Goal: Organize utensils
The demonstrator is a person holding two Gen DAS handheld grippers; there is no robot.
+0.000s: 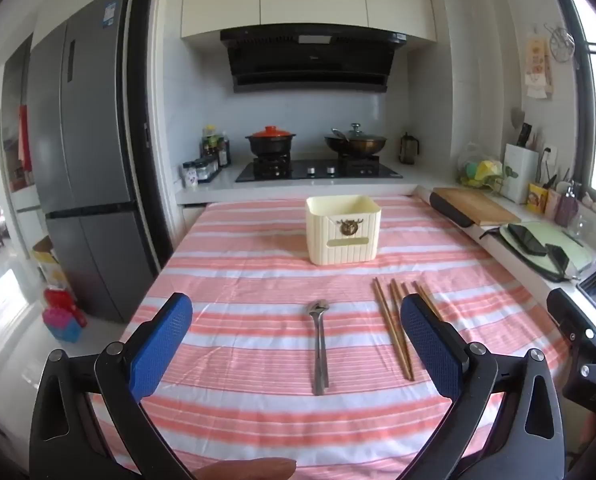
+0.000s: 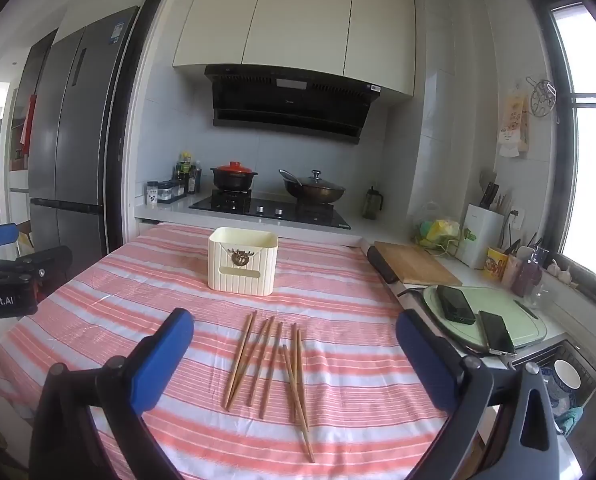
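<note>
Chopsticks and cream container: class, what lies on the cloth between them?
Only bare striped tablecloth separates chopsticks from container, shown in the right wrist view.

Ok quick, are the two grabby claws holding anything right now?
Left gripper: open, holding nothing; the spoon lies on the cloth ahead of it.
Right gripper: open, holding nothing; the chopsticks lie loose ahead of it.

This is a home kitchen. A black range hood [image 1: 308, 62] hangs under cream wall cabinets [image 2: 293, 24], above a gas hob [image 1: 318, 170] carrying a black clay pot with an orange lid [image 1: 270, 140] and a lidded wok [image 1: 356, 142]. A tall grey refrigerator [image 1: 85, 152] stands to the left. The side counter holds a wooden cutting board [image 2: 416, 264], a white knife block [image 2: 480, 234] and condiment bottles [image 2: 185, 178]. A table with a pink-striped cloth [image 2: 330, 360] fills the foreground.
</note>
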